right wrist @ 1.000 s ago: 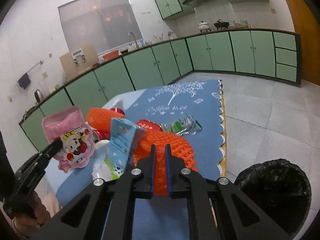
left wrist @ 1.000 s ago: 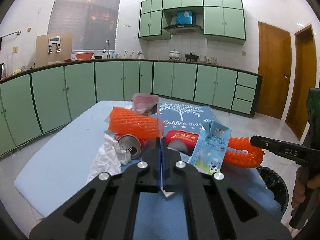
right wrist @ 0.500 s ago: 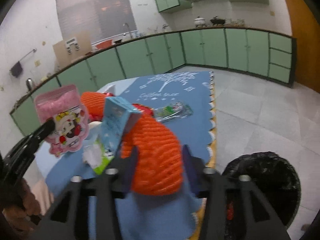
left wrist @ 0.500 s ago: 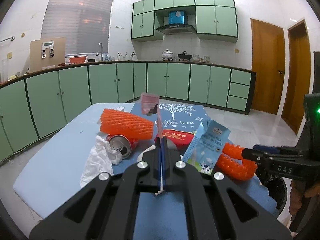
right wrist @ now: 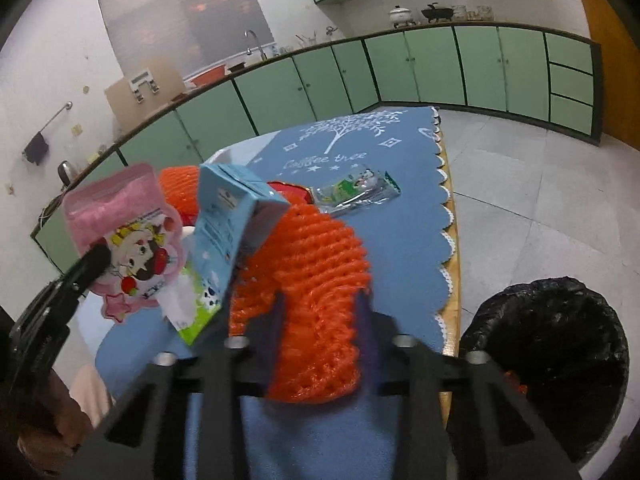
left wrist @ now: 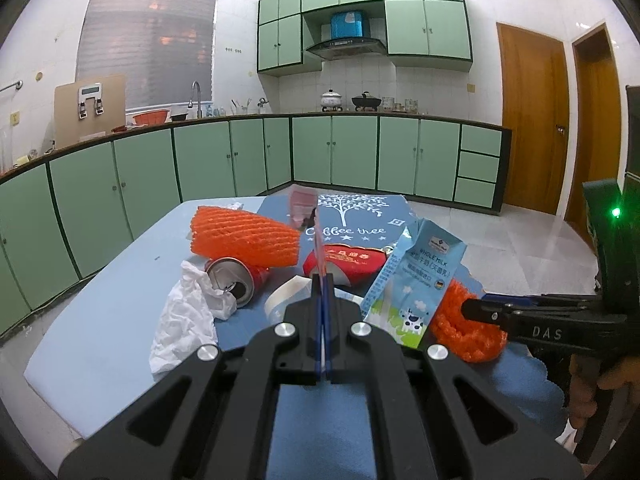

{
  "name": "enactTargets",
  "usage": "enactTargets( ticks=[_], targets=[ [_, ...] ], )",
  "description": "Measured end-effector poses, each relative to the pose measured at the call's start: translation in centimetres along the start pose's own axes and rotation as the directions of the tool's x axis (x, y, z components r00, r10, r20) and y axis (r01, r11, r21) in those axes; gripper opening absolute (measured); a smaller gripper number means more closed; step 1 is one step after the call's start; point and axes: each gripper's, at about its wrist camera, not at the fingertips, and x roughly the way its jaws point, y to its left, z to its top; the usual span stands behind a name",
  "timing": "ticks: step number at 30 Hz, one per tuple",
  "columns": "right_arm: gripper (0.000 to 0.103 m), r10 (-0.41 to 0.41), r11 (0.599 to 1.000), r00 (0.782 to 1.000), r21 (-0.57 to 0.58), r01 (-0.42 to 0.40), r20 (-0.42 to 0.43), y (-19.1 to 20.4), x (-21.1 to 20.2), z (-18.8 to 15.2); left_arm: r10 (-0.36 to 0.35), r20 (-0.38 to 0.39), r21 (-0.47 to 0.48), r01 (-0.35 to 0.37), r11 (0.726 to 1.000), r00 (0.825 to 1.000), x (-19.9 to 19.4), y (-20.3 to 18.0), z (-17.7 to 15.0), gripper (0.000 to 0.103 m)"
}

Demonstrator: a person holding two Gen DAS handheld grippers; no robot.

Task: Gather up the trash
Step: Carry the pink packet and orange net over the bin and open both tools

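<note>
Two grippers work over the blue cloth-covered surface (right wrist: 404, 240). The left gripper (left wrist: 322, 280) is clamped on a flat pink cartoon-printed snack pouch (right wrist: 128, 232), held upright in the air. The right gripper (right wrist: 320, 312) has just been closing, and its jaws now straddle an orange foam fruit net (right wrist: 320, 264) lying near the black-lined trash bin (right wrist: 548, 356) at the surface's edge; whether the pads press it yet is blurred. That net looks light, soft and springy, so it should squash under pressure. A bite across its middle, as here, likely holds best. A light-blue milk carton (right wrist: 228, 224) leans against the net, away from the bin, and may topple.
</note>
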Motion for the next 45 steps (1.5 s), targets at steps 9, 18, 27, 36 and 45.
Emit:
enactTargets(
  ticks=[9,18,27,36,45],
  targets=[
    [0.006,-0.003,1.000,0.990,-0.009,0.004,0.138,-0.1,-4.6,1.6,-0.005,0.034,0.005,0.005,1.000,0.999,-0.8,-0.5,1.1,0.000],
    [0.005,-0.039,0.999,0.965,-0.004,0.041,0.260,-0.6,-9.1,3.5,-0.047,0.092,0.010,0.046,0.999,0.995,-1.8,-2.2,3.1,0.000],
    [0.005,-0.183,0.983,0.933,0.084,0.164,0.311,-5.6,-13.7,3.2,-0.202,0.127,0.058,0.196,0.979,0.971,-1.7,-8.1,4.6,0.000],
    [0.005,-0.339,0.933,0.909,0.207,0.293,0.242,-12.7,-15.9,-0.5,-0.385,0.012,0.122,0.381,0.917,0.923,0.5,-17.0,1.7,0.000],
    [0.008,-0.409,0.886,0.901,0.299,0.355,0.141,-18.9,-15.5,-3.7,-0.483,-0.120,0.133,0.496,0.858,0.867,4.3,-23.2,-2.2,0.001]
  ],
)
